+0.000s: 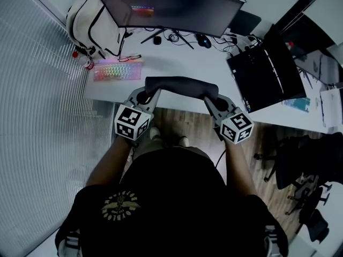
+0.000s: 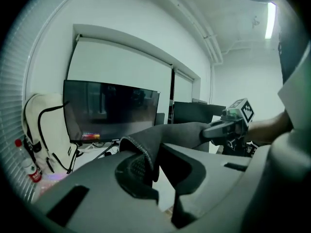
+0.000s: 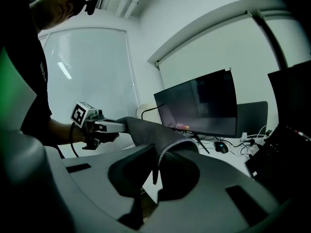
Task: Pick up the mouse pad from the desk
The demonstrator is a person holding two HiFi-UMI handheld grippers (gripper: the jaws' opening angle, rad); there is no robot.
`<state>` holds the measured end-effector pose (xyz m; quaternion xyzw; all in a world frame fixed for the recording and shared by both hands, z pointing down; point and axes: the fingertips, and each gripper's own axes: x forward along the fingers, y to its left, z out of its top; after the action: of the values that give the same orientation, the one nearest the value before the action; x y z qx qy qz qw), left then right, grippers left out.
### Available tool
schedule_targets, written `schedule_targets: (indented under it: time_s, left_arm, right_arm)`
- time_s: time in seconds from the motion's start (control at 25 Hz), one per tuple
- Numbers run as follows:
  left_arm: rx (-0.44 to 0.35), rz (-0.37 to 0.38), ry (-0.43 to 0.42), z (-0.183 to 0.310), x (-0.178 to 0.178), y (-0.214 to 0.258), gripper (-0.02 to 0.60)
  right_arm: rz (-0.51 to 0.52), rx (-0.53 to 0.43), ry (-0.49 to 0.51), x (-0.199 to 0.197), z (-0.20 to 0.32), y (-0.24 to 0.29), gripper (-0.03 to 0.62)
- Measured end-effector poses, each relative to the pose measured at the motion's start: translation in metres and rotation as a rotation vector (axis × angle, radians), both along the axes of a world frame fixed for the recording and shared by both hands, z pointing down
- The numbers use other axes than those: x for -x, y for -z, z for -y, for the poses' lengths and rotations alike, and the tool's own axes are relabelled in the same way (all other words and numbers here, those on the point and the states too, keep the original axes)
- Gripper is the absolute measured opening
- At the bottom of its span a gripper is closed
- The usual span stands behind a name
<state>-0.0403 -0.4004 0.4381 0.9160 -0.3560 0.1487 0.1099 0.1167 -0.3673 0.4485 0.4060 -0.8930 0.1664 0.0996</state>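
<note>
The dark grey mouse pad (image 1: 181,87) hangs in the air above the near edge of the white desk (image 1: 177,63), stretched between both grippers. My left gripper (image 1: 148,94) is shut on its left end, and my right gripper (image 1: 210,98) is shut on its right end. In the left gripper view the pad's stitched edge (image 2: 146,152) is pinched between the jaws, with the right gripper (image 2: 228,126) at the far end. In the right gripper view the pad (image 3: 163,142) droops from the jaws toward the left gripper (image 3: 99,125).
A wide dark monitor (image 1: 169,7) stands at the back of the desk, with a lit keyboard (image 1: 118,70) at the left and a white backpack (image 1: 94,23) behind it. A black laptop (image 1: 268,71) sits at the right. An office chair (image 1: 303,162) stands on the floor to the right.
</note>
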Motion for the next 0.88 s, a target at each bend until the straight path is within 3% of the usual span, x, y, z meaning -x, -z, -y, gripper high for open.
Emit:
schedule_targets:
  time_s: [0.88]
  left_arm:
    - [-0.193,-0.043,-0.034,0.005,-0.002,0.112,0.021]
  right_arm:
    - [0.013,-0.212,0.029,-0.003,0.009,0.113,0.014]
